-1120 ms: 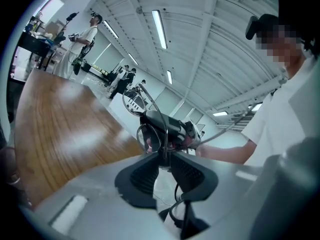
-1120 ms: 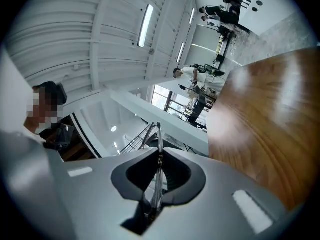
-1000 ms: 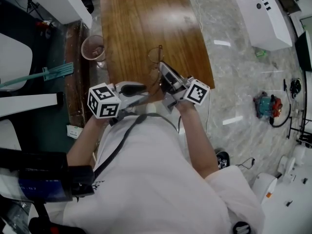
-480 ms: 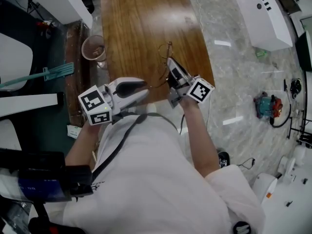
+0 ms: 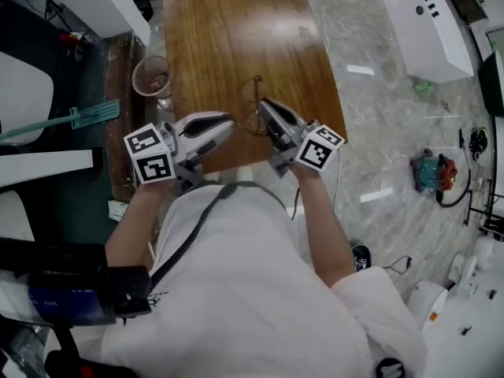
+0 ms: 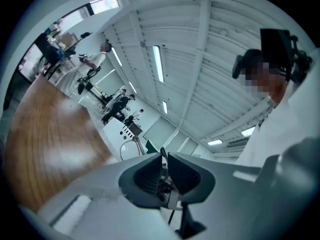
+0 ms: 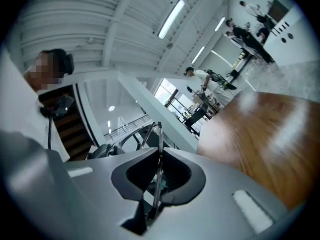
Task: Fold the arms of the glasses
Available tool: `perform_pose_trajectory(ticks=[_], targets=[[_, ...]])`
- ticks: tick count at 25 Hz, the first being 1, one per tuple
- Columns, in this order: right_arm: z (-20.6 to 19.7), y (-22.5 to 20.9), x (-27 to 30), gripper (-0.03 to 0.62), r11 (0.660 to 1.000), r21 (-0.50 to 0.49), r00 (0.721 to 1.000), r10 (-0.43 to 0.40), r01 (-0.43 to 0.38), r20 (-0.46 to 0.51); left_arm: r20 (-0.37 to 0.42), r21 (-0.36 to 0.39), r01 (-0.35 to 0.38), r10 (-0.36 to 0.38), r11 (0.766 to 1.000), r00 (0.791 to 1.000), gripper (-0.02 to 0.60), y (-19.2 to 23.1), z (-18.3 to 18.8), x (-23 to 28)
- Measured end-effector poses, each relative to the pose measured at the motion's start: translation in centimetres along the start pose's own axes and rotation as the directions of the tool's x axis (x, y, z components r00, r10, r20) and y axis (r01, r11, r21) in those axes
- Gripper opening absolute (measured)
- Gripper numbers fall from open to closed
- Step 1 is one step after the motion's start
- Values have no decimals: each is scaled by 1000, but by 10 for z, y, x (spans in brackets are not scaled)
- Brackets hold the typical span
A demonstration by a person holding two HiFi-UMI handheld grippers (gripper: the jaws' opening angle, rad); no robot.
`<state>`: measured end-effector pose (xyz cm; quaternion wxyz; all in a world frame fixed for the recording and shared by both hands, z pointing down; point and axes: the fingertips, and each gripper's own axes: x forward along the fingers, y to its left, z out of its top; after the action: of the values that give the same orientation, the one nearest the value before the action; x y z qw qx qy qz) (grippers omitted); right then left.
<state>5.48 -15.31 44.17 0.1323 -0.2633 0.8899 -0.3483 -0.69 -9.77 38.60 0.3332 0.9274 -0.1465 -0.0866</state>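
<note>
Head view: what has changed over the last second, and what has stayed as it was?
The left gripper moved in toward the glasses, and its jaws have just been closing, apparently onto one thin arm. The right gripper stayed shut on the glasses, over the table.

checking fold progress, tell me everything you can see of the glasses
The glasses are thin, brownish and wire-rimmed, and sit over the wooden table. The right gripper pinches a slim frame part edge-on. The left gripper, whose jaws have just been closing, grips a dark arm tip. Whether the arms are folded is unclear.
</note>
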Motion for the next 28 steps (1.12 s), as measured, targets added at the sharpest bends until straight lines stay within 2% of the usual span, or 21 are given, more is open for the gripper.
perform_pose_trajectory(ticks=[2, 4, 8, 12, 14, 16, 18, 20, 22, 28], targets=[[-8, 14, 6, 29, 994, -102, 997, 32, -39, -71, 57, -104, -3, 9, 995, 998, 46, 14, 5, -3], [-17, 25, 11, 29, 983, -167, 990, 55, -76, -129, 93, -175, -14, 31, 985, 995, 51, 27, 7, -6], [-29, 30, 12, 29, 966, -245, 982, 41, -87, -185, 89, -236, -75, 98, 969, 991, 58, 44, 1, -9], [-45, 34, 15, 29, 943, -319, 971, 16, -94, -237, 67, -229, -156, 175, 961, 982, 58, 58, -9, -15], [-46, 29, 15, 29, 947, -314, 975, -5, -67, -223, 63, -219, -179, 197, 959, 978, 62, 62, -13, -19], [-42, 20, 14, 29, 953, -302, 980, -42, -19, -193, 49, -219, -195, 210, 956, 976, 139, 63, -17, -22], [-37, 13, 12, 29, 953, -302, 983, -74, 20, -168, 18, -209, -204, 212, 956, 977, 156, 59, -25, -25], [-34, 10, 12, 29, 944, -328, 982, -103, 46, -159, -19, -191, -189, 189, 963, 982, 132, 52, -38, -24], [-35, 11, 14, 29, 927, -371, 979, -126, 59, -161, -43, -179, -160, 155, 971, 987, 49, 44, -48, -19], [-41, 23, 23, 29, 894, -444, 974, -143, 51, -176, -50, -183, -136, 129, 974, 990, 41, 38, -54, -6]])
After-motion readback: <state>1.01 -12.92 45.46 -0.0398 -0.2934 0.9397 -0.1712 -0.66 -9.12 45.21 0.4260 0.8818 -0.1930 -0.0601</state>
